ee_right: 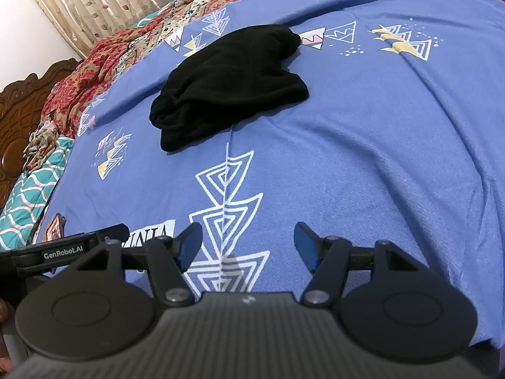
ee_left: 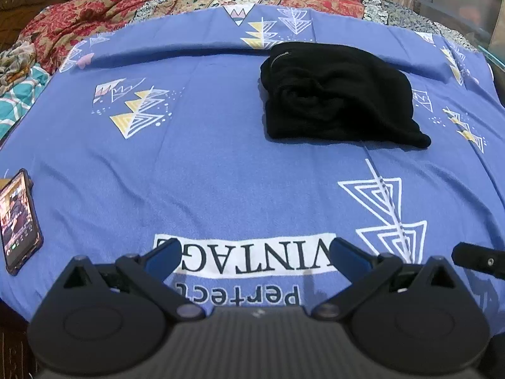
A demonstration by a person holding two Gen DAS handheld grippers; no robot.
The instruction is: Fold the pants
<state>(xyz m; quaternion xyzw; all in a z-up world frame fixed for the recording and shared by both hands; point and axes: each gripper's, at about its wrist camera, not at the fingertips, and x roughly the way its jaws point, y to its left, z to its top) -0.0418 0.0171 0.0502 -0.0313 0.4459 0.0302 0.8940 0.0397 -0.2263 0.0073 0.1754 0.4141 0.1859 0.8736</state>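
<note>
While a blue bedsheet (ee_left: 221,164) printed with white and yellow triangles covers the bed, black pants (ee_left: 337,94) lie on it in a folded bundle toward the far side, well apart from both grippers. Behind the sheet, a red floral quilt (ee_left: 94,15) is bunched along the far edge. Near the front, the left gripper (ee_left: 255,252) and the right gripper (ee_right: 247,240) hover over the sheet, fingers spread and empty. A phone (ee_left: 19,221) rests at the sheet's left edge.

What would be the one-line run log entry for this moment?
pants: folded bundle on blue bedsheet | left gripper: open, empty | right gripper: open, empty | phone: at sheet edge
</note>
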